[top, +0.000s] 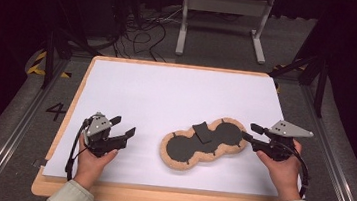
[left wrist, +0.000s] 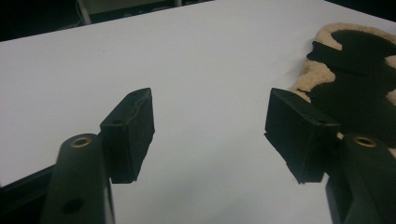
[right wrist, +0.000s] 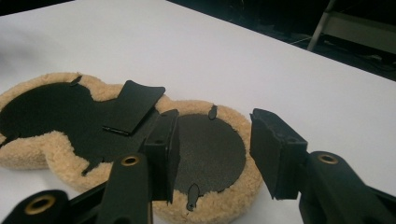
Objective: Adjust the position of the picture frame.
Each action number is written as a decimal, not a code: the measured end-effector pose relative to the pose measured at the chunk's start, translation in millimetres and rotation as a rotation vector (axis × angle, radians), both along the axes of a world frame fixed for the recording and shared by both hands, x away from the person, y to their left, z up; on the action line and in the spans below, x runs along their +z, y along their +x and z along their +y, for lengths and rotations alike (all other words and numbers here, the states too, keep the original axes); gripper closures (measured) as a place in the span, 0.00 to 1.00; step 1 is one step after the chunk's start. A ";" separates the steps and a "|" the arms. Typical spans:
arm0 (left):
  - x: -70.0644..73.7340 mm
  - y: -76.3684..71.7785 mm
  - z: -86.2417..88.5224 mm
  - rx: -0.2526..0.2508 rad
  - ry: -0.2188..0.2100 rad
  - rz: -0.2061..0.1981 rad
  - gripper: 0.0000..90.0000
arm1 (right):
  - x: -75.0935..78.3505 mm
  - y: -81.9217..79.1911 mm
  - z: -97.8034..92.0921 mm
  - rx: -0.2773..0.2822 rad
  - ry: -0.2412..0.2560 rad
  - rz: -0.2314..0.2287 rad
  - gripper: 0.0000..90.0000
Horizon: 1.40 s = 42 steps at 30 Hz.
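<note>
Your right gripper (top: 252, 133) hovered at the right-hand end of the fleecy pad (top: 204, 143), fingers (right wrist: 163, 149) apart over its rim with nothing between them. The pad lay flat on the white surface (top: 167, 94), dark side up, its black flap (top: 202, 132) at the waist. Your left gripper (top: 122, 126) sat well apart to the left, fingers (left wrist: 128, 135) spread wide, empty.

Flat peanut-shaped fleece pad (top: 205, 147), black-faced
</note>
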State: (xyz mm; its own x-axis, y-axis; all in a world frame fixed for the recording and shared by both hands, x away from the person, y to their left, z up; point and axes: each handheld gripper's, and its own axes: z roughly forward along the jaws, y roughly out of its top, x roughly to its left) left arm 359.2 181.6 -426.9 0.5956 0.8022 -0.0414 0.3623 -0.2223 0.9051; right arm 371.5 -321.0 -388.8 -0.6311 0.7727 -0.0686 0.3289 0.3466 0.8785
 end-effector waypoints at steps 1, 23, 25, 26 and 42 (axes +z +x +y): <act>0.1 -0.4 -1.5 -0.013 0.001 0.004 0.41 | 0.2 -0.1 0.1 0.001 -0.004 -0.001 0.60; 5.5 -9.2 -9.1 -0.061 -0.010 0.012 0.47 | 8.4 17.5 24.1 0.087 -0.111 0.159 0.89; 6.0 -10.3 -9.6 -0.065 -0.011 0.011 0.47 | 8.9 19.9 26.3 0.094 -0.121 0.173 0.91; 6.5 -11.0 -9.3 -0.069 -0.003 0.009 0.48 | 11.7 24.4 36.4 0.124 -0.168 0.213 0.94; 4.6 -12.6 -7.0 -0.060 -0.003 0.022 0.46 | 8.0 8.0 109.7 0.423 -0.325 0.307 1.00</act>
State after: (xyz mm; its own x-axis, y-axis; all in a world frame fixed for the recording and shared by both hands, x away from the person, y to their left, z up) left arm 346.6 174.5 -422.3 0.6416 0.7649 -0.0574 0.3684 -0.2417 0.8977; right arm 379.5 -211.3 -380.8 -0.9067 0.4210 -0.0251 0.3257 0.7367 0.5926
